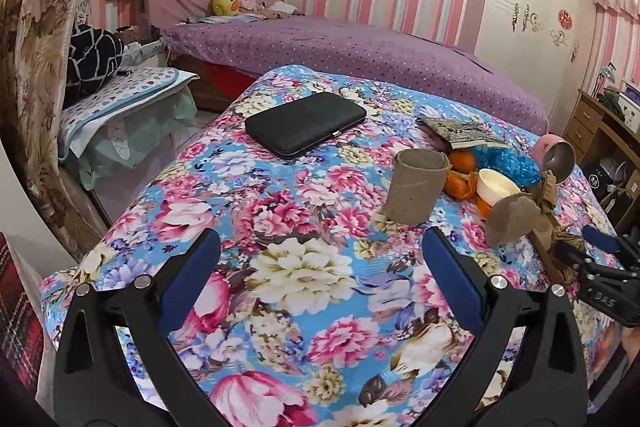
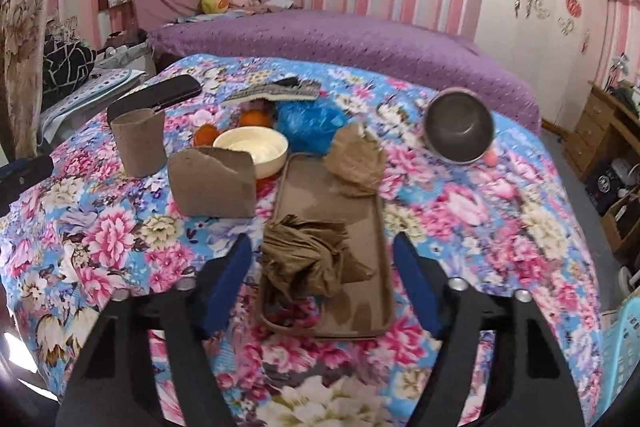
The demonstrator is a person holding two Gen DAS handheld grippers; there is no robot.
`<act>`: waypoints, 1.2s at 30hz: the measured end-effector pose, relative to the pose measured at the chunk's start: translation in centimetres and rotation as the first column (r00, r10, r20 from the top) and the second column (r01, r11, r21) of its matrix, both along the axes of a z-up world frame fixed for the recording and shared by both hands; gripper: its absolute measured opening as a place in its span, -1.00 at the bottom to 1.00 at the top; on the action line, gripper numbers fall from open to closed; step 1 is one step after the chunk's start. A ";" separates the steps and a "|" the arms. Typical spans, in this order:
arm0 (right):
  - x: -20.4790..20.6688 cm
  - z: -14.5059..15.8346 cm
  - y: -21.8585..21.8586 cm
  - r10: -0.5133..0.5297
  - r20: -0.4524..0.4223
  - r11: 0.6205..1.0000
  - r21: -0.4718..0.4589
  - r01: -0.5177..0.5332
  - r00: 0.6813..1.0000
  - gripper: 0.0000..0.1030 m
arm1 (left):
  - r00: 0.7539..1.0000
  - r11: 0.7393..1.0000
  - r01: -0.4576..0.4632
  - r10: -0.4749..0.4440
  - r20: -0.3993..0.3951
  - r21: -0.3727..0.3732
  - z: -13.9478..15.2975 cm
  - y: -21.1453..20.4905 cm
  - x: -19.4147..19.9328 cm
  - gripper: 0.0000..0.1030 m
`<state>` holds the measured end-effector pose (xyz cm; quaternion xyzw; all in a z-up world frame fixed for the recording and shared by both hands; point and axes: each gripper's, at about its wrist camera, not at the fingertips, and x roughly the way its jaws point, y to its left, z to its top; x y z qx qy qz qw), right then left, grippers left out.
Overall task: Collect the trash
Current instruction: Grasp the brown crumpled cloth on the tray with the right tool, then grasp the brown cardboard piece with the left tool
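Note:
On the flowered cloth, a brown tray [image 2: 340, 203] holds two crumpled brown papers: one [image 2: 308, 263] near me, one [image 2: 354, 163] at its far end. My right gripper [image 2: 322, 267] is open and straddles the near paper, its pads clear of it. Left of the tray stand a flattened cardboard tube [image 2: 214, 187] and an upright tube [image 2: 138, 143]. Orange peels [image 2: 254, 119], a white bowl [image 2: 252, 147] and a blue plastic bag [image 2: 310, 123] lie behind them. My left gripper [image 1: 324, 267] hangs open and empty over bare cloth, short of the upright tube [image 1: 416, 187].
A black wallet [image 1: 306, 125] and a patterned booklet [image 2: 272, 91] lie at the far side. A metal bowl [image 2: 458, 131] sits tilted at the right. A purple bed [image 1: 360, 47] lies beyond, a wooden desk [image 2: 592, 131] right, a turquoise basket [image 2: 624, 347] below it.

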<state>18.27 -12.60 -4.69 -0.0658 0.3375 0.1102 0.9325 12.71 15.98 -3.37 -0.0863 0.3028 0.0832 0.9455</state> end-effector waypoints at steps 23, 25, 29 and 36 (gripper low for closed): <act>-1.8 2.1 -7.6 -0.094 0.071 0.995 0.053 0.090 0.993 -0.09 | 0.995 0.995 0.093 -0.092 -0.035 0.033 -0.3 -8.0 1.5 0.89; -1.9 2.3 -8.6 -0.106 0.073 0.993 0.055 0.103 0.992 -0.09 | 0.994 0.994 0.103 -0.102 -0.034 0.035 -0.3 -9.0 1.5 0.89; -2.3 2.3 -10.9 -0.144 0.076 0.989 0.051 0.140 0.987 -0.09 | 0.992 0.992 0.120 -0.119 -0.036 0.035 -0.4 -11.0 1.6 0.89; -2.8 2.0 -14.4 -0.201 0.066 0.978 0.060 0.197 0.977 -0.09 | 0.986 0.987 0.159 -0.157 -0.057 0.018 -1.0 -14.3 2.5 0.89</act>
